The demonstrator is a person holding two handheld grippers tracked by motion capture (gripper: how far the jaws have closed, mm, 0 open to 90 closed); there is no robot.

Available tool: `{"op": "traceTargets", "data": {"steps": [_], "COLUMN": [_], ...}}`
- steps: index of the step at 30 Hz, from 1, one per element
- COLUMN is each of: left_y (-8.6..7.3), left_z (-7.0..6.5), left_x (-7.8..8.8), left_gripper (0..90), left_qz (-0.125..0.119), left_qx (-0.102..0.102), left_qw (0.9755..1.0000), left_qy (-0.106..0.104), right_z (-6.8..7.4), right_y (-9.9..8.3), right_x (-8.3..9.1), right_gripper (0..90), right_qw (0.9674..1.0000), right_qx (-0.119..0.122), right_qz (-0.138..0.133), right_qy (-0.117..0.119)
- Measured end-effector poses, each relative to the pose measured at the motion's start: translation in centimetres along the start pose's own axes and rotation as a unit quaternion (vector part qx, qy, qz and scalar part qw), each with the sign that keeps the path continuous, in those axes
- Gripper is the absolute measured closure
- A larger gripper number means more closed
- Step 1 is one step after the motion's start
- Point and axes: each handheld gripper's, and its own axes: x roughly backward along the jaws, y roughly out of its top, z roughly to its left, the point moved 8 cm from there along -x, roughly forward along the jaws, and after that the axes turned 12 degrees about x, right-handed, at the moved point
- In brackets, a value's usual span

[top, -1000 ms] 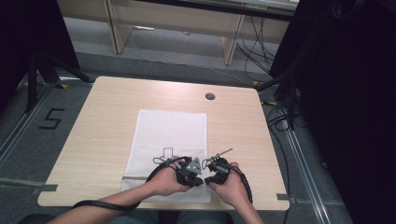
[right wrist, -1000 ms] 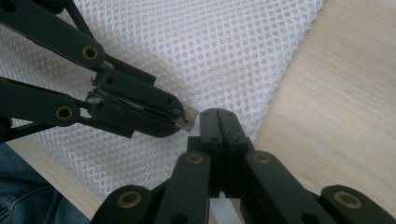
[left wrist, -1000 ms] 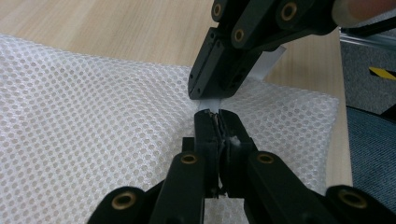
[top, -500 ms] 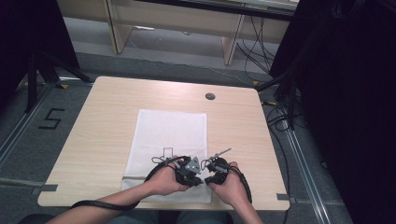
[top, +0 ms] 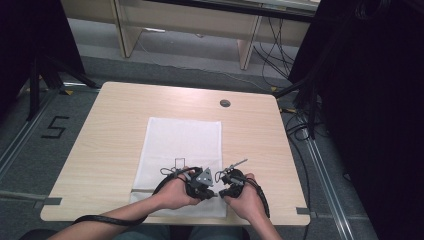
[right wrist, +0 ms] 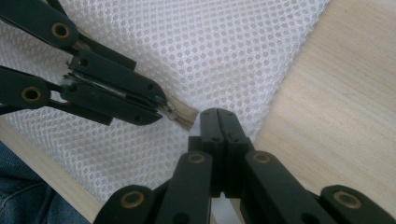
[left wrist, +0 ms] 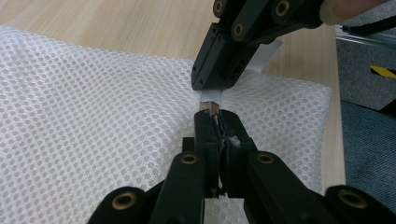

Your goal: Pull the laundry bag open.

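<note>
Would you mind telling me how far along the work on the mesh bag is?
Done: the mesh bag lies flat on the table. In hand: both claws are shut at its near right edge, the left claw pinching a small tan piece, probably the zipper end, the right claw meeting it. Left: no opening shows yet, so any pulling is likely ahead.

Light falls evenly from overhead onto the table (top: pixel 125 125), so the pale wood reads bright with no glare, while the room to the right and at the far left corner sinks into near black. In the high view the picture is soft and a little grainy. Close in, the white mesh cloth (left wrist: pixel 93 102) is crisp near the jaws and blurs toward the far edge; it looks nearly blown out in the right gripper view. Shadows under the hands are faint.
</note>
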Motion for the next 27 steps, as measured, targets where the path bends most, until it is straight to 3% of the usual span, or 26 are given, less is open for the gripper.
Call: {"op": "traceTargets", "data": {"steps": [10,12,17,18,24,27], "left_y": [-0.09,-0.19,-0.21,-0.2,-0.23,-0.22], "left_z": [0.16,0.09,0.26,0.27,0.17,0.26], "left_x": [0.41,0.53,0.73,0.78,0.77,0.9], "left_gripper": [87.2,87.2,87.2,87.2,87.2,87.2], "left_qz": [0.002,0.003,0.006,0.005,0.003,0.004], "left_qx": [-0.01,-0.002,-0.012,-0.011,-0.005,-0.012], "left_qw": [1.0,1.0,0.9999,0.9999,1.0,0.9999], "left_qy": [0.001,0.001,0.001,0.001,0.002,0.002], "right_z": [-0.01,0.08,0.05,-0.05,-0.05,0.33], "right_y": [-0.03,-0.11,-0.11,0.0,-0.01,-0.03], "right_x": [-0.01,0.07,0.06,-0.02,-0.02,-0.07], "right_gripper": [90.0,90.0,90.0,90.0,90.0,90.0], "right_qw": [1.0,0.9999,0.9999,1.0,1.0,0.9997], "right_qx": [-0.004,-0.013,-0.012,-0.001,0.0,-0.023], "right_qz": [0.001,0.007,0.006,-0.002,-0.003,-0.002], "right_qy": [0.001,-0.001,-0.001,0.001,0.001,0.006]}}
